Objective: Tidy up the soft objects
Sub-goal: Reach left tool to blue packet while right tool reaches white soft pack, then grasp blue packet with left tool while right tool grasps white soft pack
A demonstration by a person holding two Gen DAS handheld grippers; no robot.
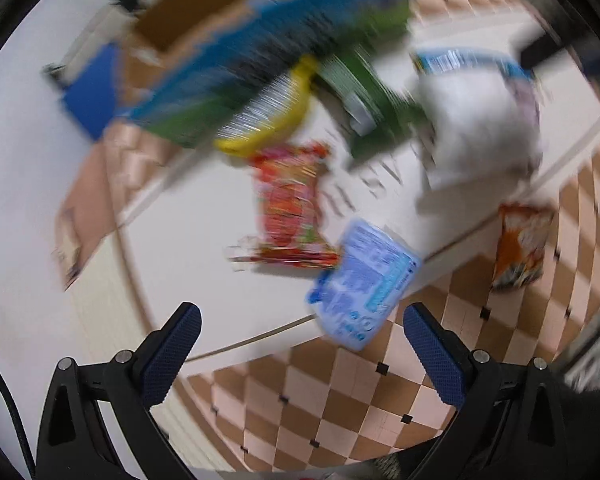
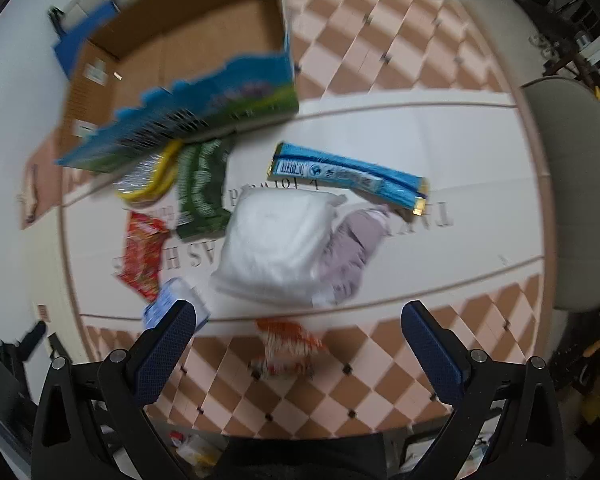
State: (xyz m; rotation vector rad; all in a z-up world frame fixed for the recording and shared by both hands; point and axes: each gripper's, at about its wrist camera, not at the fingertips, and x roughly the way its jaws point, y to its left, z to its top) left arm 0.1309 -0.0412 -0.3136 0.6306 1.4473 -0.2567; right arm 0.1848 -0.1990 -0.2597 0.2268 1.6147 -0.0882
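Two hand-held grippers hung above the spread, each with its jaws wide apart and nothing between them: the left hand-held gripper (image 1: 302, 344) and the right hand-held gripper (image 2: 298, 340). In the right wrist view, a white soft pack (image 2: 278, 246) lay near the middle of the pale mat (image 2: 440, 136), touching a lilac bundle (image 2: 350, 250) at its 3 o'clock. A long blue packet (image 2: 350, 176) lay at 12 to 1 o'clock of the pack. The open cardboard box (image 2: 188, 52) stood at 11 o'clock, with a green packet (image 2: 202, 192) and a yellow-edged packet (image 2: 152, 178) just below it. A red packet (image 2: 144, 256) lay at 9 o'clock, an orange packet (image 2: 286, 346) at 6 o'clock on the checkered floor (image 2: 380, 60), and a small blue pack (image 1: 364, 282) lay just beside the red one.
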